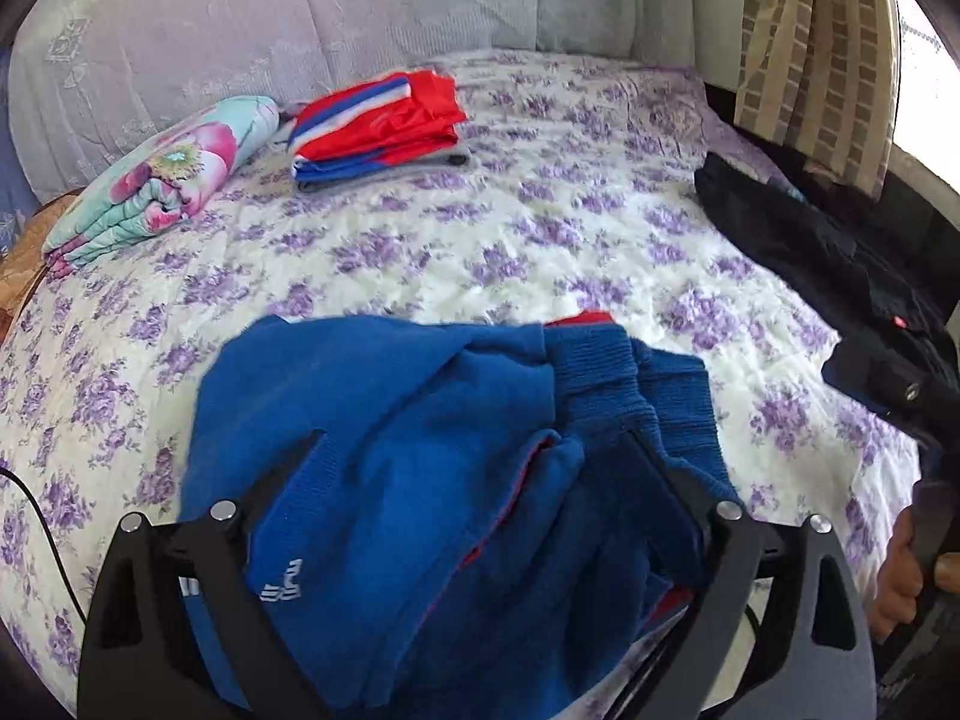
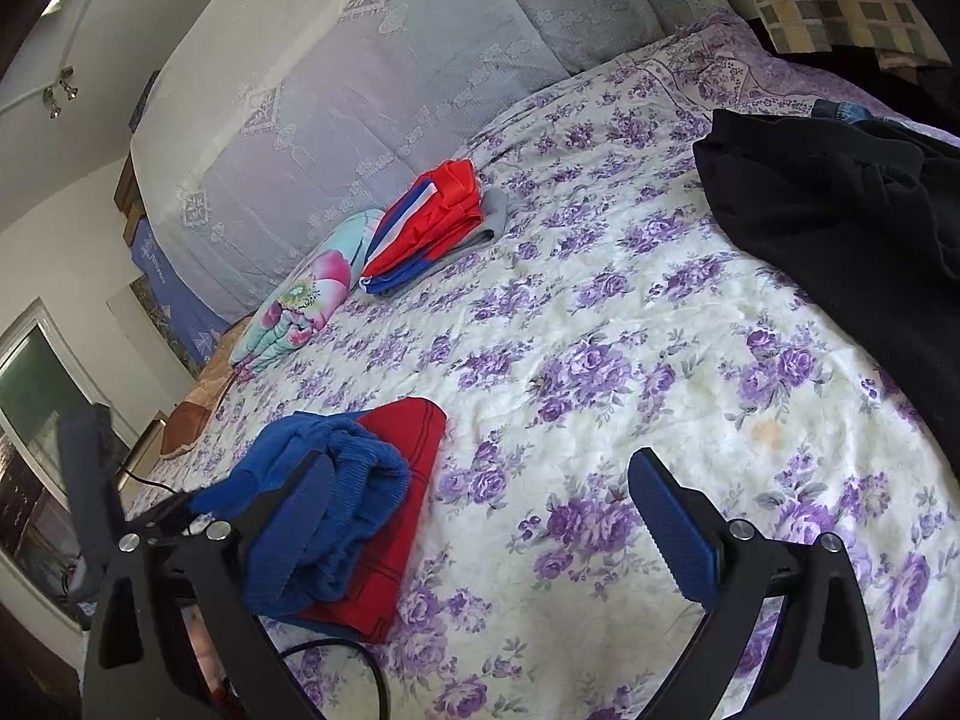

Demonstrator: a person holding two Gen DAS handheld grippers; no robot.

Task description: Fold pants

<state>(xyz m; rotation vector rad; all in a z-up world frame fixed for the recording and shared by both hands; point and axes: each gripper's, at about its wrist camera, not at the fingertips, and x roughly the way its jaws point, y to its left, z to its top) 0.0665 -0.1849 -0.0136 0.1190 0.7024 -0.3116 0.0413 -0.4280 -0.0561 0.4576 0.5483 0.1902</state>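
Blue pants (image 1: pixel 432 480) are lying bunched at the near edge of the bed (image 1: pixel 540 240), on top of a red garment (image 2: pixel 390 528) that is showing under them in the right wrist view.

Left tongs (image 1: pixel 474 468): jaws are standing wide, one finger on each side of the blue heap. The cloth is sitting between them and draping over the lower fingers; pads are not pressing on it.

Right tongs (image 2: pixel 480 516): jaws are standing wide over bare floral sheet, nothing between them. The left-hand finger (image 2: pixel 312 492) is lying just beside the ribbed blue cuff; contact cannot be told.

A hand (image 1: pixel 900 582) is gripping a handle at the right edge of the left wrist view.

Room: the middle of the bed is lying open beyond the pants. A folded red-and-blue stack (image 1: pixel 378 126) and a rolled floral blanket (image 1: pixel 162 180) are sitting far back by the headboard, well apart from the pants. A black garment (image 2: pixel 840 252) is covering the right side of the bed. A black cable (image 2: pixel 336 660) is trailing near the front edge.
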